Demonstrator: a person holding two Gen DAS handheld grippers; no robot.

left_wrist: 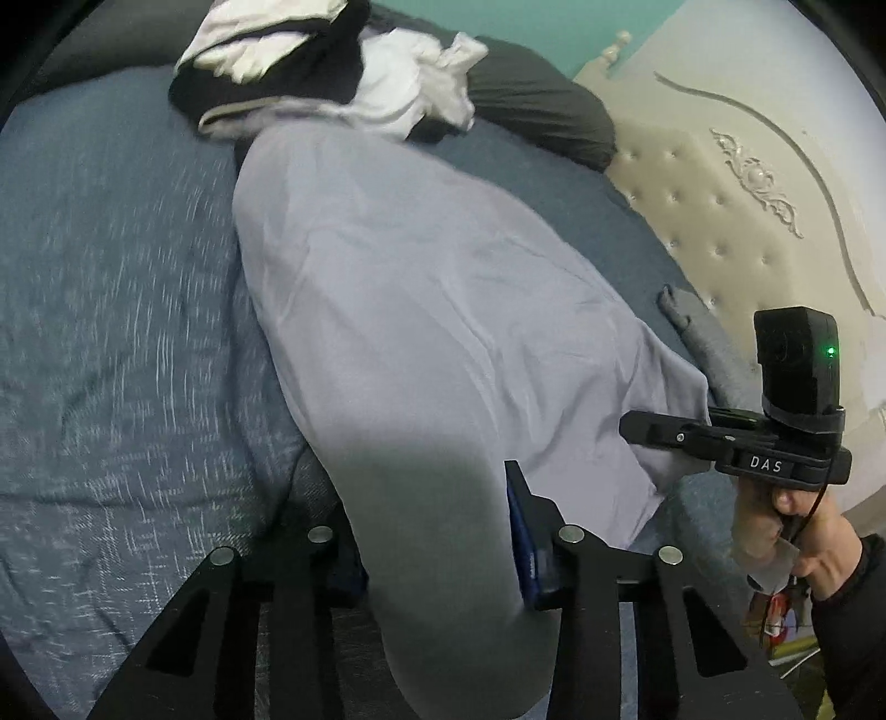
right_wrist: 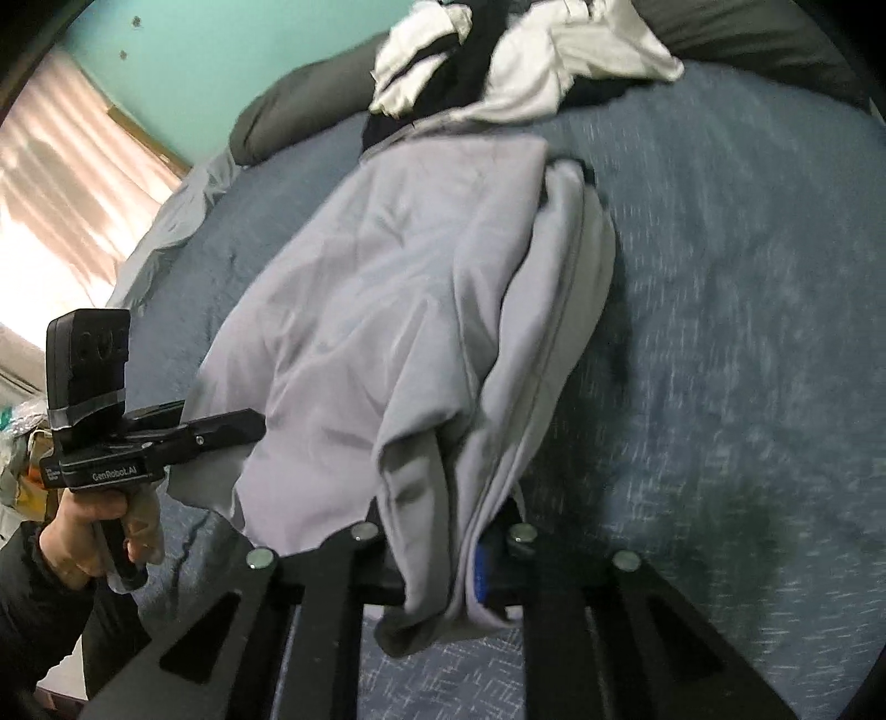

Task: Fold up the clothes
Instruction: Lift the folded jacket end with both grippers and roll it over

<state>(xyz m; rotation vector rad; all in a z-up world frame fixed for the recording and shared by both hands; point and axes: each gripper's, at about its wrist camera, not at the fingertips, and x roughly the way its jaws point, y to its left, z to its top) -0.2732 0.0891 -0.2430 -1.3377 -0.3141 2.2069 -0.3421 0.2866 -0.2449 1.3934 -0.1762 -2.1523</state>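
- Left wrist view: the left gripper (left_wrist: 437,554) pinches one corner of a soft, smooth, pale purple shirt (left_wrist: 421,288) lying on the speckled blue bed cover (left_wrist: 111,310). Only here: a cream, buttoned headboard (left_wrist: 736,183).
- Right wrist view: the right gripper (right_wrist: 443,559) grasps another bunched corner of the shirt. Only here: a bright curtain (right_wrist: 72,183) and a green wall (right_wrist: 221,50).
- Both show crumpled black and white clothes (left_wrist: 310,61) behind.

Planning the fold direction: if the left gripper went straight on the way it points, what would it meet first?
The light grey garment already held in the left gripper; it stretches ahead over the blue bedspread. Beyond it, probably the black-and-white clothes pile.
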